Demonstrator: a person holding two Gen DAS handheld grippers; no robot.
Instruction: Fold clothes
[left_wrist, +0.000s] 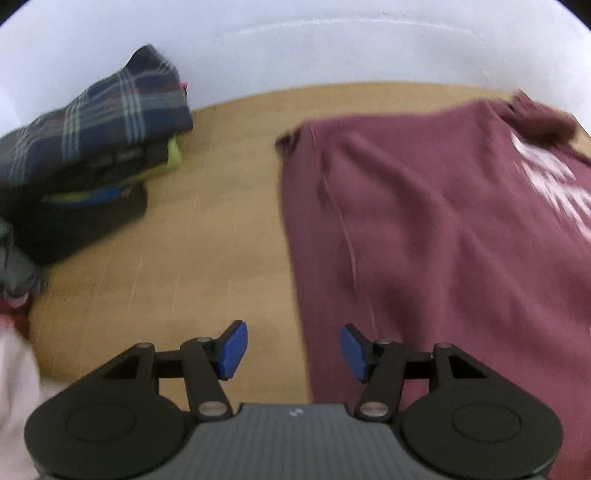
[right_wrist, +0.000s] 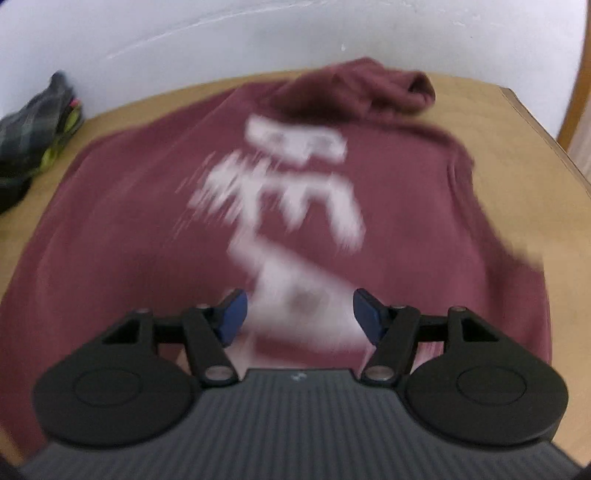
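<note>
A maroon hooded sweatshirt (right_wrist: 406, 206) with a white print (right_wrist: 288, 206) lies spread flat on the wooden table, its hood (right_wrist: 373, 92) bunched at the far end. In the left wrist view the same sweatshirt (left_wrist: 436, 229) fills the right half. My left gripper (left_wrist: 293, 349) hangs open above the sweatshirt's left edge, holding nothing. My right gripper (right_wrist: 297, 314) is open over the lower part of the print, also with nothing between its blue pads (right_wrist: 232, 317). Both views are motion-blurred.
A stack of folded clothes (left_wrist: 92, 147), plaid on top, sits at the table's far left, also seen as a stack (right_wrist: 33, 136). Pale fabric (left_wrist: 14, 387) lies at the near left. The table (left_wrist: 207, 236) meets a white wall (left_wrist: 295, 48); its right edge (right_wrist: 546, 140) is close.
</note>
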